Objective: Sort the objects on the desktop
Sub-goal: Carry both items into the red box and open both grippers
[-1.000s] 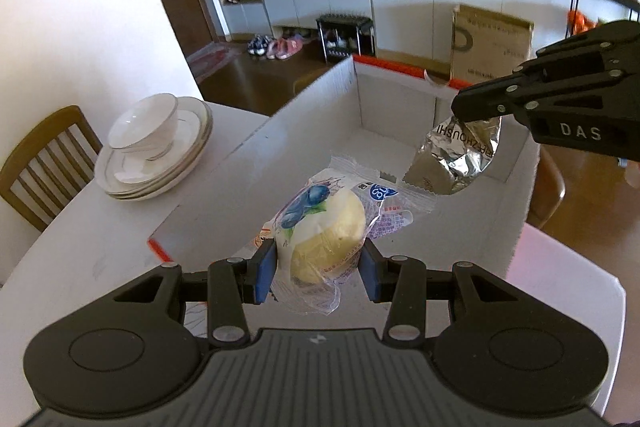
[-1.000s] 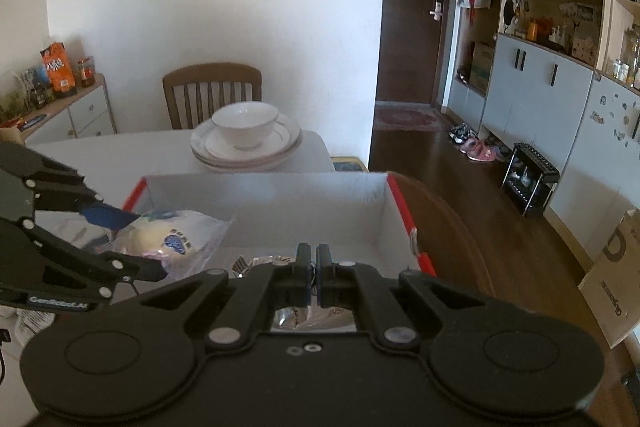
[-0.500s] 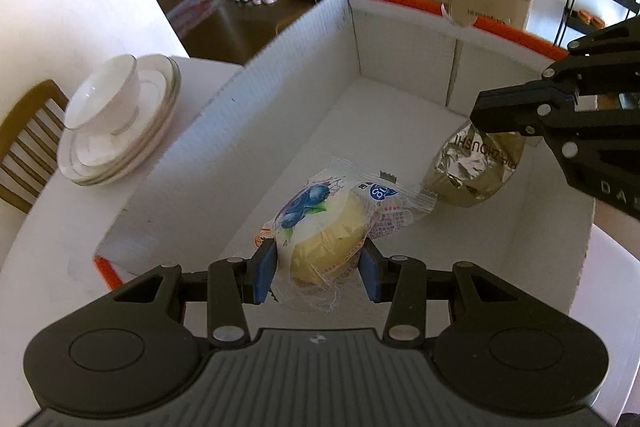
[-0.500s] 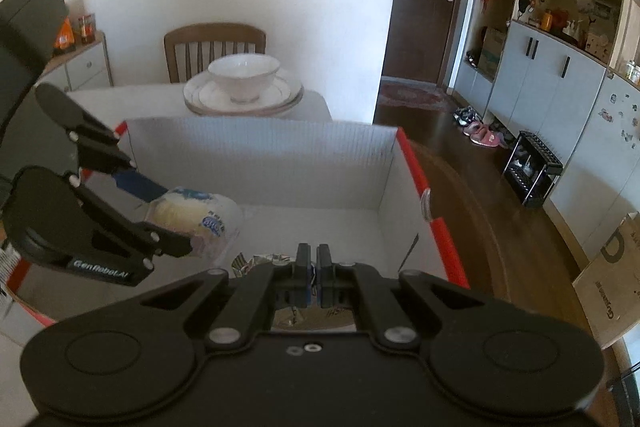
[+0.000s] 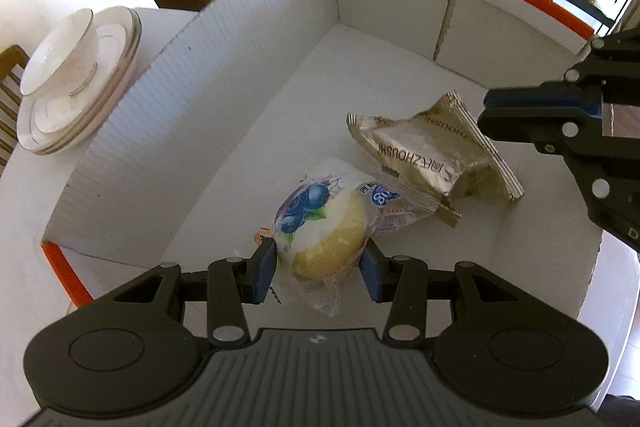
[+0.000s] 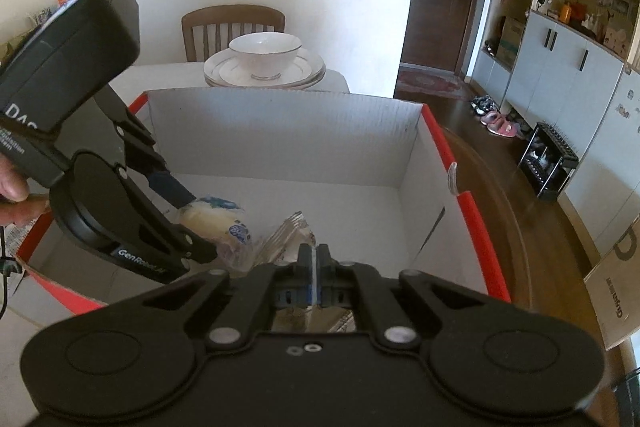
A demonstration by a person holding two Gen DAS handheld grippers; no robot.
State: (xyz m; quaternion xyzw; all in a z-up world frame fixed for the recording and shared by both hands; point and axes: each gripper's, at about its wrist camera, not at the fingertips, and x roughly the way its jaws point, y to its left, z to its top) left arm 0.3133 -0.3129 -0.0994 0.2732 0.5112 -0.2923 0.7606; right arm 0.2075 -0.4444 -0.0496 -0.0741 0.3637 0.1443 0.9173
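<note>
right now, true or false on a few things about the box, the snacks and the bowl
1. The gold packet lies on the floor of the box. True.
2. The bowl sits inside the box. False: it stands on the plates, outside the box.
3. The cake is between the pads of the left gripper. True; the jaws are opening.
4. The box has a blue rim. False: the rim is orange-red.
</note>
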